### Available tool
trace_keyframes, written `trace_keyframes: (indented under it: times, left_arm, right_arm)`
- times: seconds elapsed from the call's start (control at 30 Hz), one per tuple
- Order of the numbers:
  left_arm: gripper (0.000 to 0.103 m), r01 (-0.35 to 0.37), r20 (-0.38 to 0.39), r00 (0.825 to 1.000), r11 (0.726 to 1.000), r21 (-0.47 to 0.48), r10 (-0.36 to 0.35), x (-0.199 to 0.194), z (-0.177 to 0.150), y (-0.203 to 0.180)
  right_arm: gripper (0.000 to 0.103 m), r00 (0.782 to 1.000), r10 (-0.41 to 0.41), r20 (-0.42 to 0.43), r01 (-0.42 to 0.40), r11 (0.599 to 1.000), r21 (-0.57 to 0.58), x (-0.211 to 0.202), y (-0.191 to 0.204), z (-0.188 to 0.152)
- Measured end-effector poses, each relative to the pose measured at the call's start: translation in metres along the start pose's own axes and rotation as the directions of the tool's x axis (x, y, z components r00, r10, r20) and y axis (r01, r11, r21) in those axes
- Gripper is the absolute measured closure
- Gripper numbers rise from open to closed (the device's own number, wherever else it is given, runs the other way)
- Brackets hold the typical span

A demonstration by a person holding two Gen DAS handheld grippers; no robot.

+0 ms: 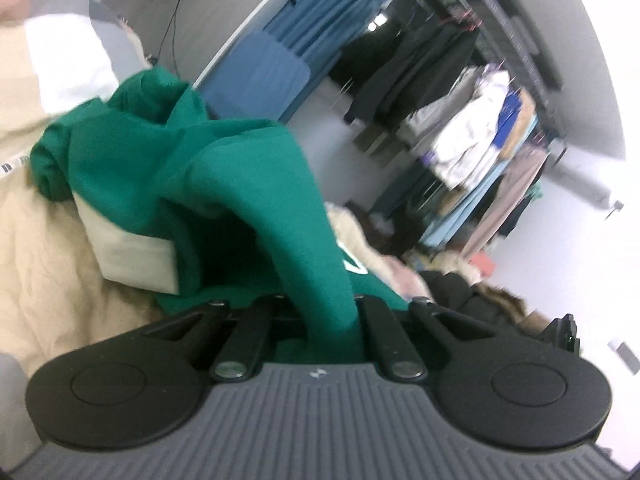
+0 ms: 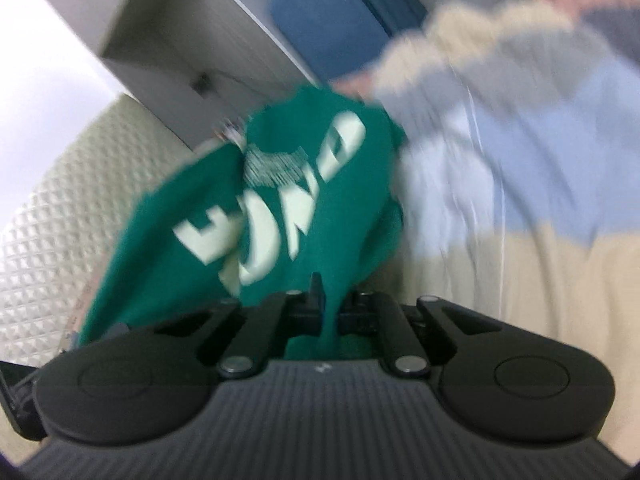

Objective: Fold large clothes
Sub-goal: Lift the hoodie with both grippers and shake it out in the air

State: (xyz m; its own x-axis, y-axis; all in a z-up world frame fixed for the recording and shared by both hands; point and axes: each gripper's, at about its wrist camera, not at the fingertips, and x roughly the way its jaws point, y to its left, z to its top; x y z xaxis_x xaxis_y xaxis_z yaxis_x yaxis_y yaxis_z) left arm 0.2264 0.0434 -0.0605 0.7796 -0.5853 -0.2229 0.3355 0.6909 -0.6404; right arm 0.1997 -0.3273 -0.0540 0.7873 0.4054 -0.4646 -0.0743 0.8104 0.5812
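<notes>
In the left wrist view a beige cloth (image 1: 44,264) fills the left edge, with a person's blurred pale sleeve (image 1: 68,56) above it. The green sweatshirt (image 1: 168,168) lies bunched over a cream folded piece (image 1: 132,256), and one ridge of it runs down into the left gripper (image 1: 332,320), whose jaws are clamped on that fabric; the fingertips themselves are buried in it. Further right hangs a blurred clothes rack (image 1: 476,140), its garments hard to tell apart. In the right wrist view a quilted white surface (image 2: 52,208) sits left, then the sweatshirt's printed front, lettering smeared, gathered into the right gripper (image 2: 330,312), jaws closed on it. A motion-blurred person in light blue (image 2: 520,152) fills the right.
</notes>
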Motion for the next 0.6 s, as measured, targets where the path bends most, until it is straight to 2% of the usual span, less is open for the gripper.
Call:
trace_keyframes:
  times: [0.07,0.17,0.3,0.37,0.43,0.53,0.6]
  left_arm:
    - [0.099,0.002,0.028,1.000,1.000,0.013,-0.002,-0.017,-0.001,-0.012]
    - [0.099,0.007,0.054,0.999,1.000,-0.029,-0.006,-0.048,-0.009,-0.025]
    - [0.099,-0.064,0.041,0.997,0.994,-0.091,0.068,-0.089,-0.031,-0.043]
    - [0.099,-0.122,0.005,0.992,0.981,-0.148,0.124,-0.103,-0.046,-0.045]
    - [0.099,-0.189,-0.051,0.982,0.967,-0.173,0.183,-0.109,-0.062,-0.045]
    - [0.098,-0.300,-0.164,0.946,0.946,-0.121,0.279,-0.093,-0.074,-0.046]
    - [0.098,-0.332,-0.197,0.931,0.937,-0.106,0.308,-0.085,-0.076,-0.043]
  right_arm:
    - [0.097,0.999,0.022,0.045,-0.021,0.999,-0.041,-0.019,0.013,0.002]
    - [0.097,0.993,0.054,0.103,-0.046,0.996,-0.078,-0.047,0.029,0.001]
    - [0.097,0.986,0.079,0.149,-0.060,0.990,-0.131,-0.084,0.045,-0.011]
    - [0.097,0.991,0.056,0.118,-0.042,0.992,-0.122,-0.096,0.048,-0.022]
    - [0.096,0.998,-0.012,0.059,0.018,0.993,-0.114,-0.096,0.046,-0.034]
    - [0.096,0.996,-0.085,-0.037,0.082,0.994,-0.074,-0.083,0.033,-0.047]
    - [0.093,0.988,-0.109,-0.107,0.109,0.994,-0.009,-0.073,0.020,-0.050]
